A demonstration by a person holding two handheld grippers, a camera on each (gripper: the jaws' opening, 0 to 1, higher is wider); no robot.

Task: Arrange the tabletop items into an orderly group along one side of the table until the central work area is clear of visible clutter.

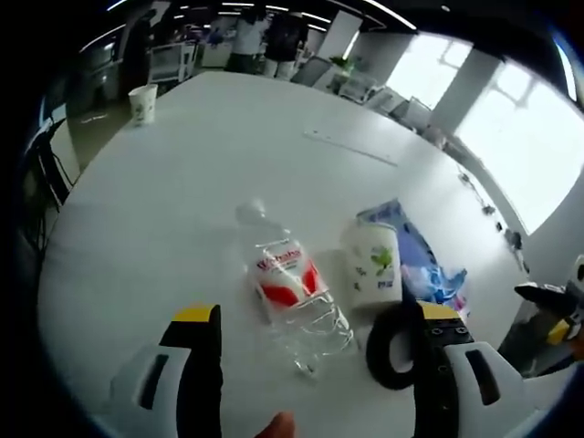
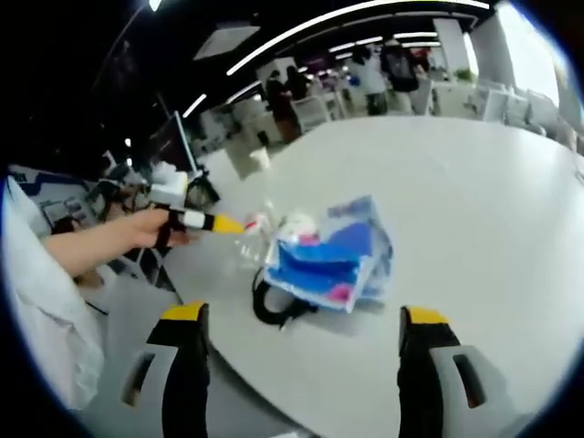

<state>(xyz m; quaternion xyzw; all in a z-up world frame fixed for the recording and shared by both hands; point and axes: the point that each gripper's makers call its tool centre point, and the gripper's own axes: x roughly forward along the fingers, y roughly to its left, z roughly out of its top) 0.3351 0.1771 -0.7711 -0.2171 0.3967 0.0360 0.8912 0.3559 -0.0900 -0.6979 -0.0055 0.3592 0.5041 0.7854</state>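
A clear plastic bottle (image 1: 292,292) with a red label lies on its side on the white surface (image 1: 182,201), between my left gripper (image 1: 315,330)'s spread, empty jaws. Just beside it stands a white cup (image 1: 374,263), touching a blue packet (image 1: 422,260); a black ring (image 1: 394,345) lies near, partly hidden by one jaw. A paper cup (image 1: 142,103) stands well apart at the far edge. My right gripper (image 2: 306,327) is open and empty too. The room is an office with ceiling strip lights and bright windows; the distant people are too blurred to make out.
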